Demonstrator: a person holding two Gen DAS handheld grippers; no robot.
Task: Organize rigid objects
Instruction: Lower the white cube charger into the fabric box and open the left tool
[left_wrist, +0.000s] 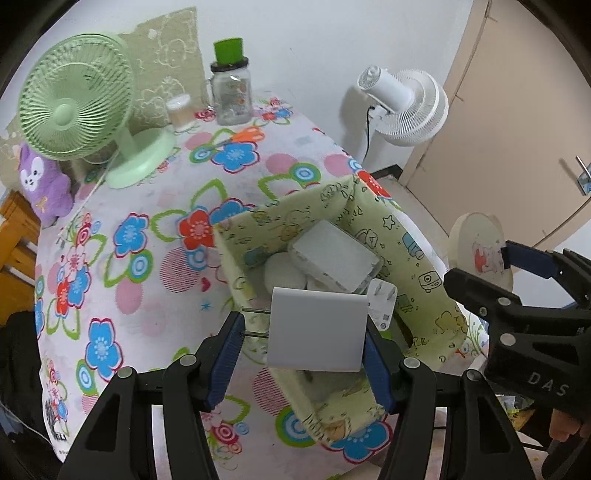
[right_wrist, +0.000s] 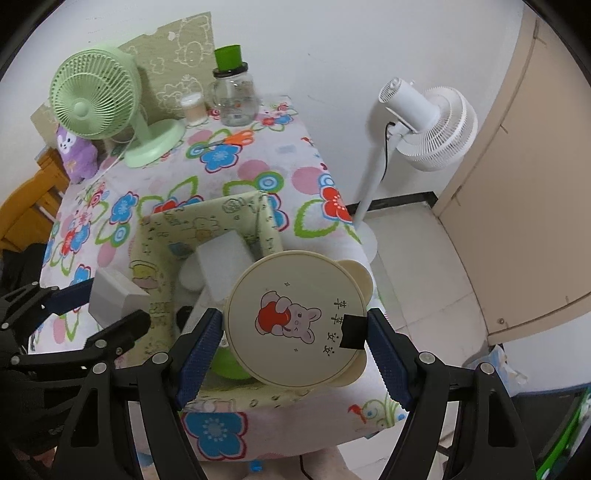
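On the far left a green fan (left_wrist: 75, 98) and a purple plush (left_wrist: 42, 184) stand at the back of the table (left_wrist: 147, 295), beside a jar (left_wrist: 232, 94). I leave them out of this; they sit well away from the bin and don't block either hand.

My left gripper (left_wrist: 306, 334) is clenched on a white block (left_wrist: 317, 328), one pad on each side edge so the flat face stays square to me. I hold it above the near end of the bin (left_wrist: 424, 273), over the opening and not touching the cloth wall. I judge that puts it right to go straight down into the free near corner.

Inside the bin lie a white box (left_wrist: 336, 258), tilted on something round and white, and a plug (left_wrist: 382, 301) leaning at the box's near edge. They fill the far half, so I aim the block at the near half.

My right gripper (right_wrist: 295, 343) grips a round lid (right_wrist: 295, 319) printed with a cartoon rabbit. The pads bite its rim from both sides, face up toward the camera, and it hangs over the bin's right wall near the table edge. I keep it to the side, I think, so the left hand has room first. A white floor fan (right_wrist: 428, 122) stands beyond the table.
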